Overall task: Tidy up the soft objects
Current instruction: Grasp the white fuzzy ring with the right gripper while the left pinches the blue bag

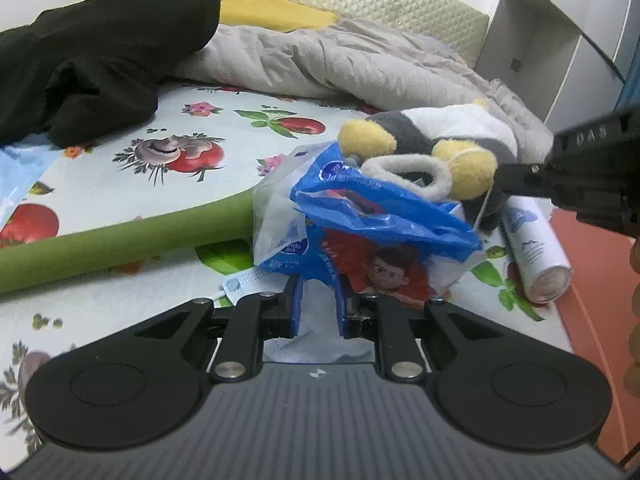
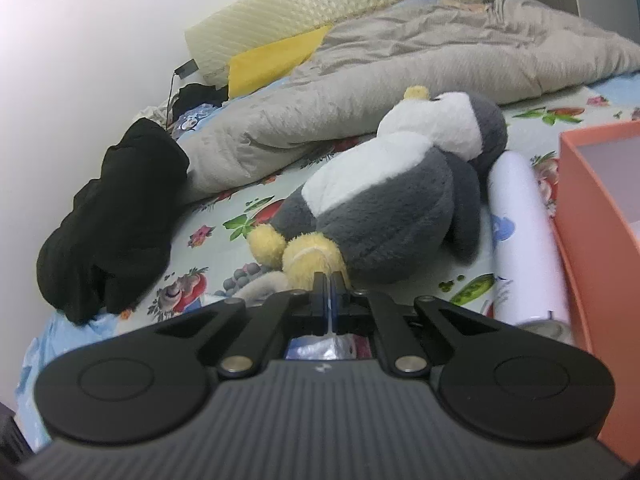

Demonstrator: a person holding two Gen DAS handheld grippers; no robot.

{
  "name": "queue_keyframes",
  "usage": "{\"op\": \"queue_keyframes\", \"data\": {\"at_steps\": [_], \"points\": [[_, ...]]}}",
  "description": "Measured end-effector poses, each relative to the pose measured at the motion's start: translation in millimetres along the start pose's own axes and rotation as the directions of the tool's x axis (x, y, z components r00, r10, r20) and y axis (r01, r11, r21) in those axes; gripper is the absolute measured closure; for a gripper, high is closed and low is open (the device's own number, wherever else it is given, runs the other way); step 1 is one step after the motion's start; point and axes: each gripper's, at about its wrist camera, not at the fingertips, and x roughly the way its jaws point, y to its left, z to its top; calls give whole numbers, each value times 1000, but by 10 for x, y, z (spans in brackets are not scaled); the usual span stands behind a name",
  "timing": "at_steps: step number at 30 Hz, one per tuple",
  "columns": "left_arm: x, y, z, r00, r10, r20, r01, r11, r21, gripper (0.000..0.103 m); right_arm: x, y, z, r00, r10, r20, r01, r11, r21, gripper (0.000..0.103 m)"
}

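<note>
A grey and white plush penguin (image 2: 384,200) with yellow feet lies on the fruit-print sheet; it also shows in the left wrist view (image 1: 440,136). My right gripper (image 2: 331,280) is shut on the penguin's yellow foot (image 2: 312,260); its black body (image 1: 580,168) reaches in from the right in the left wrist view. A crumpled blue and white plastic bag (image 1: 368,216) lies in front of the penguin. My left gripper (image 1: 318,284) is open, its blue fingers (image 1: 296,300) at the bag's near edge, holding nothing.
A white spray can (image 2: 524,240) lies beside an orange box (image 2: 600,216) at the right. A black garment (image 1: 100,52), a grey quilt (image 1: 340,60), a yellow cloth (image 1: 272,10) and a pale pillow (image 2: 320,0) lie further back. A green tube (image 1: 120,240) crosses the sheet.
</note>
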Motion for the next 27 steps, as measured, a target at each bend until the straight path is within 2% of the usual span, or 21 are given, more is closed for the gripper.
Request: {"op": "queue_keyframes", "data": {"at_steps": [5, 8, 10, 11, 14, 17, 21, 25, 27], "points": [[-217, 8, -49, 1000, -25, 11, 26, 999, -43, 83, -111, -56, -77, 1000, 0, -17, 0, 1000, -10, 98], [-338, 11, -89, 999, -30, 18, 31, 998, -59, 83, -130, -73, -154, 998, 51, -40, -51, 999, -4, 95], [-400, 13, -113, 999, -30, 19, 31, 997, -64, 83, -130, -1, -200, 996, 76, -56, -78, 996, -42, 94], [-421, 18, -123, 999, -29, 19, 30, 997, -67, 83, -118, 63, -224, 994, 80, -68, -86, 993, -80, 89], [-468, 56, -148, 999, -27, 17, 28, 996, -83, 83, -59, 263, -279, 992, 95, -83, -110, 974, -200, 55], [-495, 111, -170, 1000, -24, 15, 25, 994, -103, 83, 44, 446, -322, 992, 84, -94, -111, 936, -334, 56], [-508, 175, -191, 1000, -22, 12, 23, 993, -120, 83, 262, 634, -427, 992, 41, -119, -97, 852, -515, 56], [-525, 236, -215, 1000, -18, 8, 18, 990, -137, 83, 355, 678, -503, 993, 13, -118, -82, 798, -597, 57], [-538, 271, -232, 1000, -15, 6, 16, 989, -146, 83, 349, 695, -514, 993, 7, -121, -81, 778, -623, 68]]}}
